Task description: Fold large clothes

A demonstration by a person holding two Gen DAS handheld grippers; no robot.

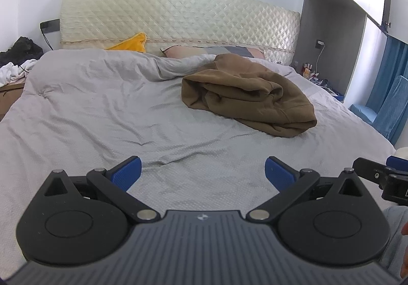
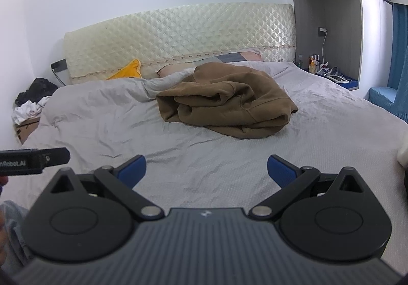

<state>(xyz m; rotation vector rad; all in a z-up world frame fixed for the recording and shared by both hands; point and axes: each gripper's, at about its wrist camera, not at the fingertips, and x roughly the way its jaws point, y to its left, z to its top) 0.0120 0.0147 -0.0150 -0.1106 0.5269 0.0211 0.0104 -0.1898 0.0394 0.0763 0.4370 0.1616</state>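
A brown sweatshirt lies crumpled in a heap on the grey bedspread, toward the far right of the bed near the pillows. My left gripper is open above the near part of the bed, well short of the sweatshirt, with nothing between its blue pads. My right gripper is open too, also empty, hovering over the near bedspread in front of the heap. Each gripper shows at the edge of the other's view.
A quilted cream headboard backs the bed, with a pink-grey pillow and a yellow cloth below it. Dark and white clothes pile at the left. A nightstand with bottles and a blue chair stand at the right.
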